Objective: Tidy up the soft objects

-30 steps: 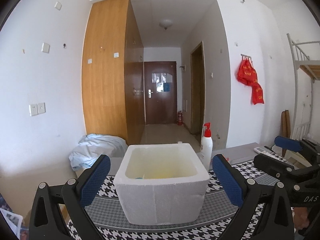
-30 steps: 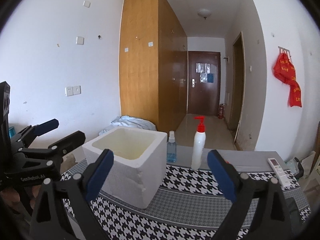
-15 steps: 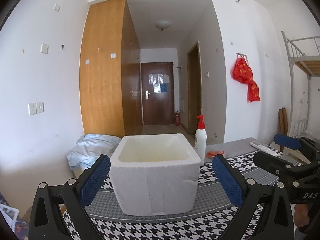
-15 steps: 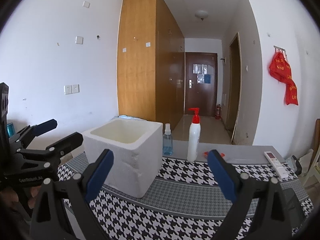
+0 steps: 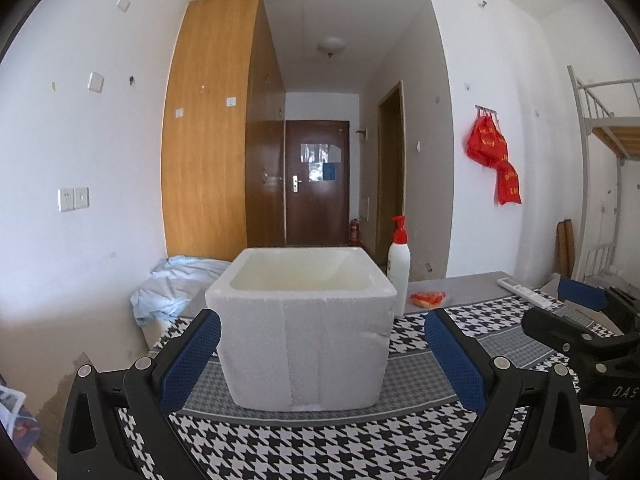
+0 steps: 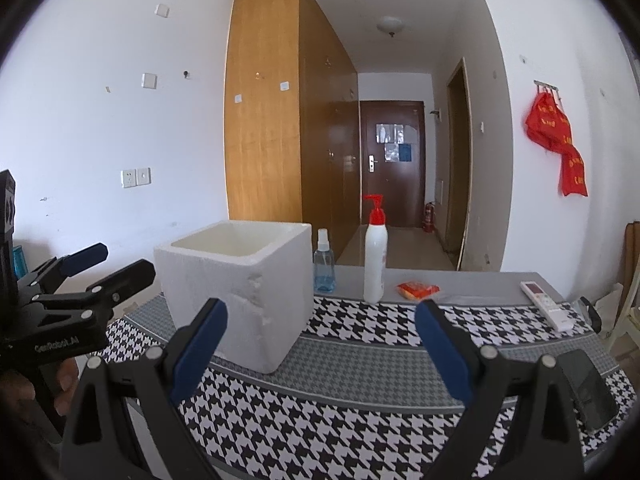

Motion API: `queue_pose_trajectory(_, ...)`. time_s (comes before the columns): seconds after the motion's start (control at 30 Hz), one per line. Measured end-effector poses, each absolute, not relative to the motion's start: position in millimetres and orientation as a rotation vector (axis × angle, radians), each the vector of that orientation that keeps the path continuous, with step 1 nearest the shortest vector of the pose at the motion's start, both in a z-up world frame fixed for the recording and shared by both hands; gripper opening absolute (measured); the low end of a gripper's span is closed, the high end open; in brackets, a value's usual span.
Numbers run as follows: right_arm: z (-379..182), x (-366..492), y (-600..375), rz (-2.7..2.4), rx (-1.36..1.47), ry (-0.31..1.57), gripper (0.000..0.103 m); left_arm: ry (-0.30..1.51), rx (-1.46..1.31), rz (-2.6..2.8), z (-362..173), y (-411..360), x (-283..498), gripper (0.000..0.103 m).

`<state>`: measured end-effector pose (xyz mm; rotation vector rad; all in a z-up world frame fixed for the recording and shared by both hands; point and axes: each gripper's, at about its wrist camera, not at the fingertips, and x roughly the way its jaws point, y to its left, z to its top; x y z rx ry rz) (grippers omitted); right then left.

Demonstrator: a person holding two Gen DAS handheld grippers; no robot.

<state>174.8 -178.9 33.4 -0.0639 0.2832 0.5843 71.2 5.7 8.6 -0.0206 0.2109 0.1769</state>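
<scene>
A white foam box point(image 5: 302, 328) point(image 6: 240, 288) stands on the houndstooth cloth; its inside is hidden from this low angle. My left gripper point(image 5: 322, 356) is open, its blue pads on either side of the box's near face, a little short of it. My right gripper point(image 6: 322, 344) is also open and holds nothing, to the right of the box. A small orange-red soft packet point(image 5: 427, 298) point(image 6: 417, 290) lies on the grey table behind the cloth, beside the pump bottle. Each gripper shows in the other's view: the right gripper point(image 5: 580, 320) and the left gripper point(image 6: 88, 276).
A white pump bottle with a red top point(image 6: 375, 258) point(image 5: 399, 268) and a small blue spray bottle point(image 6: 323, 264) stand behind the box. A white remote point(image 6: 546, 305) lies at right, a dark phone point(image 6: 588, 392) near the right edge. Crumpled pale-blue cloth point(image 5: 176, 284) lies beyond the table's left.
Both cameras have dropped lower toward the table, so the box's inside is no longer seen. The orange-red packet has come into view. Both grippers stay open.
</scene>
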Motion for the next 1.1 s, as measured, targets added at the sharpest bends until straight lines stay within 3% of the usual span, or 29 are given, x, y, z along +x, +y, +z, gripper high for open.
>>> queue_pose_trajectory(1.1, 26.0, 158.4, -190.3, 0.615, -0.048, 0.279, 0.097, 0.219, -0.025, 0.188, 0.7, -5.8, 47.7, 0.102)
